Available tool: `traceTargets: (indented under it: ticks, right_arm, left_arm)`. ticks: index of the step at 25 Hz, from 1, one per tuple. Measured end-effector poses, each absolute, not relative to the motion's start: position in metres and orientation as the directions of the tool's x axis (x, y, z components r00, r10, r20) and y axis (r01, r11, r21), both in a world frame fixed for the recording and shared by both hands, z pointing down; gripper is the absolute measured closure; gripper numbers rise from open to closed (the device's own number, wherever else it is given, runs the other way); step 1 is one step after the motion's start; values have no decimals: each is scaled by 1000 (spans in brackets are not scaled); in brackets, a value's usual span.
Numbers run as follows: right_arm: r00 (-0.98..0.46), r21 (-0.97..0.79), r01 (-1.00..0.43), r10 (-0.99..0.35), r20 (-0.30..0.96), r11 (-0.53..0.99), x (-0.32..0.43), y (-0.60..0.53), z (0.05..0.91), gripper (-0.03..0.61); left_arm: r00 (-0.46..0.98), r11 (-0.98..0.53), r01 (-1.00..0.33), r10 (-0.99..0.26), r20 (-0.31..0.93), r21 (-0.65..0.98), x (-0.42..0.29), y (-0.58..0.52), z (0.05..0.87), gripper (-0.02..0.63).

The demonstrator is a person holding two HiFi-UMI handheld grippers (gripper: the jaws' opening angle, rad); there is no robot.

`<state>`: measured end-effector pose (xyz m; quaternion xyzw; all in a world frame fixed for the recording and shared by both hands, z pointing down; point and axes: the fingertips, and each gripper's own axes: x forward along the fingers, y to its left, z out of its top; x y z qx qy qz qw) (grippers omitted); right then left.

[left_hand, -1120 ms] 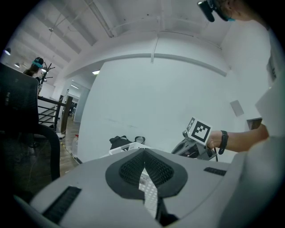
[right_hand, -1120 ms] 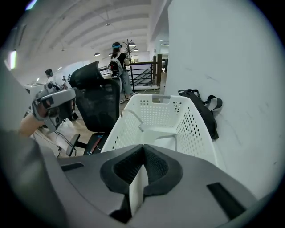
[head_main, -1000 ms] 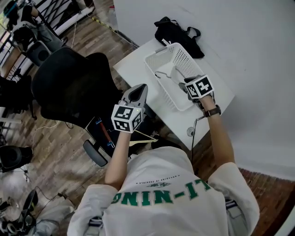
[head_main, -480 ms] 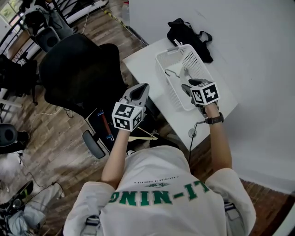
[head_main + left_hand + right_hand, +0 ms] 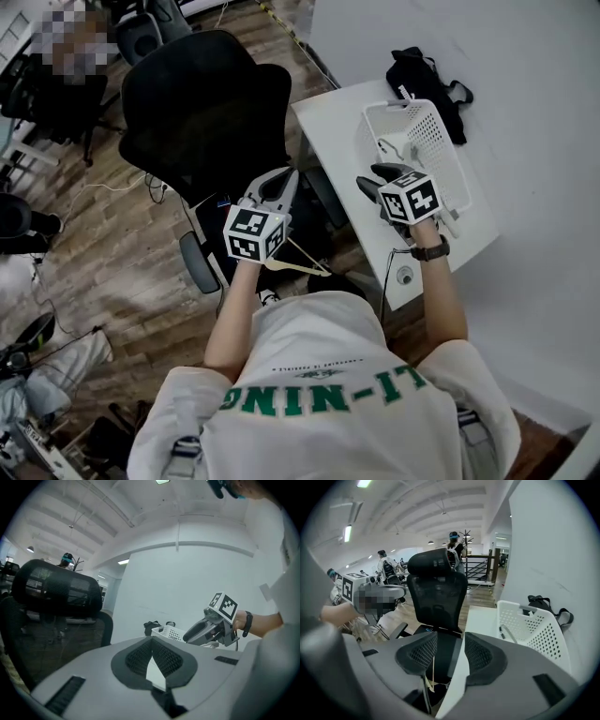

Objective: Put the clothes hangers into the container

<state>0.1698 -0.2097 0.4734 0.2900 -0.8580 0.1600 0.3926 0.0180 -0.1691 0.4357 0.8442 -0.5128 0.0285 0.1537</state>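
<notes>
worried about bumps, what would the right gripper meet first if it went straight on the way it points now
Probably the black office chair: its backrest sits straight ahead of the right gripper. The white basket lies off to the side. Depth is hard to judge.

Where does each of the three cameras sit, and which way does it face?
Head view: on the head, facing steeply down at table, basket, left gripper, right gripper, both arms.
Left gripper view: along its shut jaws, toward basket and right gripper.
Right gripper view: along its open jaws, toward office chair and basket.
Shared: all three show the basket.
</notes>
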Motion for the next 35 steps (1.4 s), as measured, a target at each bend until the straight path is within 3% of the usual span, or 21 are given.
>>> traceTargets:
  ticks: [9,18,25,27,30,35]
  right_arm:
    - [-573,-122,-414,-154,805,902,52,-165,526,379]
    - [-544,-239,-237,75,835,942,-38,-110,605,367]
    - [-477,-346,-193,221,851,918,-73,-72,711,351]
    - [-454,-372,-196,252,855,907,-76,-61,746,312]
    - [-429,-410,-209,293,854,888,-74,-46,799,271]
    - [-434,-493,-232,365,824,838,-52,-15,898,268]
  left_arm:
    - [249,-183,-952,-930,271,246,-94,-115,471,604]
    - [78,29,-962,-923,377,271,-177,-58,525,604]
    - [67,64,-963,-884,462,262,-191,-48,598,604]
    - [76,70,-957,-876,477,281,-193,-50,622,604]
    - [100,60,-952,-866,491,299,-195,-55,657,604]
    - [149,50,-937,-839,523,347,-186,-52,724,604]
